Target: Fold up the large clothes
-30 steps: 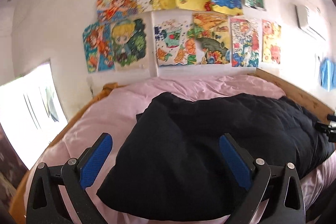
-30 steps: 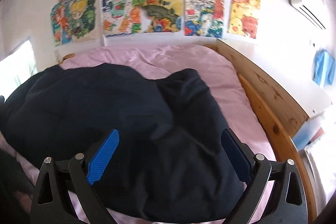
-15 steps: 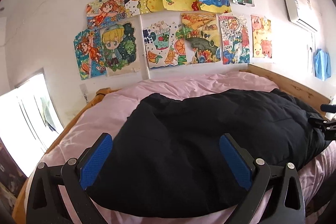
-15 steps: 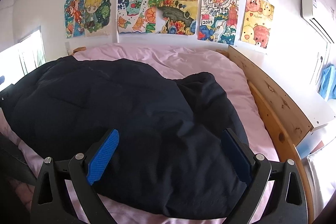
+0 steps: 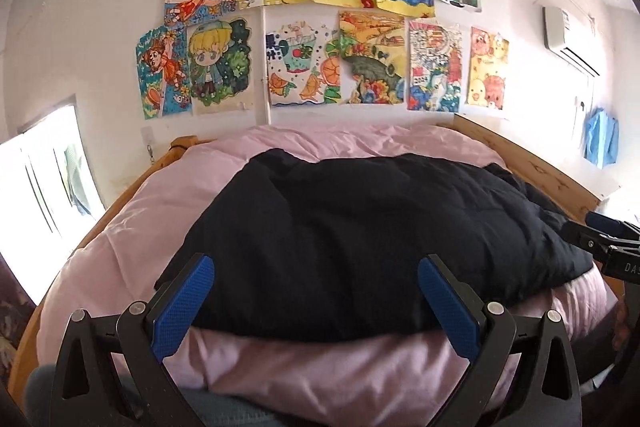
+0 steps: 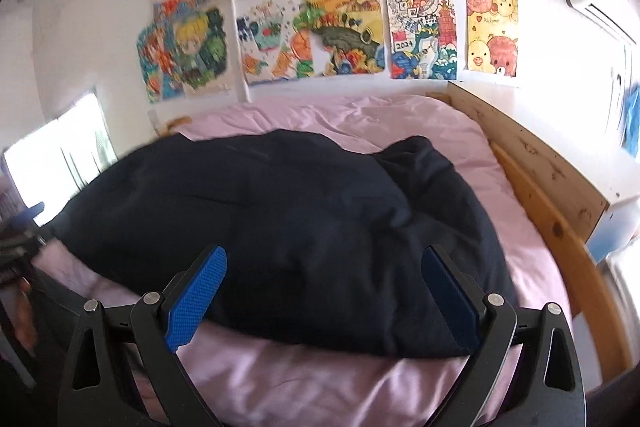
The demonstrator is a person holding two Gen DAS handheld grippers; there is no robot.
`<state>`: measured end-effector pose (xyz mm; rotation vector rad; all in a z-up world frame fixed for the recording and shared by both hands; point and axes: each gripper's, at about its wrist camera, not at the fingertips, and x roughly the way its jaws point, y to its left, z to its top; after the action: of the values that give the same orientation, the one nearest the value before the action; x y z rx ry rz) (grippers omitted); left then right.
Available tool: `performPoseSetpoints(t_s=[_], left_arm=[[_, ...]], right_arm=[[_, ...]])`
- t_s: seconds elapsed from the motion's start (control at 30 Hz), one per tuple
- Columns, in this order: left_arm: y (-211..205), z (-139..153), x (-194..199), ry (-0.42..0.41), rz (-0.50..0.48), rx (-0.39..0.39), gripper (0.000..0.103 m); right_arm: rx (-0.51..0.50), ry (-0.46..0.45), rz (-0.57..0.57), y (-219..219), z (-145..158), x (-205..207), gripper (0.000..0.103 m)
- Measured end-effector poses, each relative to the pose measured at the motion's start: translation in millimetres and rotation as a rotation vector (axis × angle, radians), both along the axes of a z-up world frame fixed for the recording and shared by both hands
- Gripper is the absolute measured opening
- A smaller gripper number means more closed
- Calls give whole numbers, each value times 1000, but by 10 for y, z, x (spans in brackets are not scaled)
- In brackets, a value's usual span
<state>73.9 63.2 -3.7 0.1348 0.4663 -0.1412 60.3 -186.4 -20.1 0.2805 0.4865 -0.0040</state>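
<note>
dark padded garment (image 5: 360, 239) on pink duvet (image 5: 140, 227), both grippers' fingers (image 5: 182, 311) spread, empty, poster (image 6: 422, 31) reads "2024"

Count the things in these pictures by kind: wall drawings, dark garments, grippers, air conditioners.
wall drawings: 11
dark garment: 1
grippers, the left gripper and the right gripper: 2
air conditioner: 1
Total: 15

Both tools look alike – the left gripper (image 5: 316, 291) and the right gripper (image 6: 322, 285) each have black triangular-cutout arms, silver round screws at the pivots and blue textured pads (image 5: 182, 311) lining the fingers – with pale "DAS" lettering on one
</note>
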Motion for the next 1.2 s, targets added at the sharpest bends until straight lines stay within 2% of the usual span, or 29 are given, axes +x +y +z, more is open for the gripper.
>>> performPoseSetpoints(t_s=[0.07, 0.13, 0.2, 0.27, 0.5, 0.63, 0.73, 0.87, 1.2], left_arm=[[-44, 51, -115, 11, 4, 14, 103], [-68, 87, -200, 26, 14, 22, 103], [-71, 100, -290, 63, 59, 30, 103], [-49, 109, -396, 92, 78, 8, 103], [28, 136, -875, 2, 97, 2, 103], [89, 103, -974, -30, 76, -20, 103], [135, 64, -981, -30, 77, -42, 103], [163, 18, -974, -12, 74, -63, 103], [75, -83, -1006, 7, 46, -43, 103]], right_arm=[[6, -24, 10, 77, 46, -129, 96], [-4, -58, 16, 159, 92, -277, 101], [-9, -84, 18, 220, 122, -414, 102], [-9, -105, 27, 279, 139, -555, 102], [-10, -147, 55, 509, 98, -995, 102], [-11, -180, 65, 565, 66, -1149, 102], [-17, -200, 49, 586, 61, -1208, 102], [2, -184, 28, 547, 27, -1187, 102], [7, -179, 23, 536, -19, -1149, 102]])
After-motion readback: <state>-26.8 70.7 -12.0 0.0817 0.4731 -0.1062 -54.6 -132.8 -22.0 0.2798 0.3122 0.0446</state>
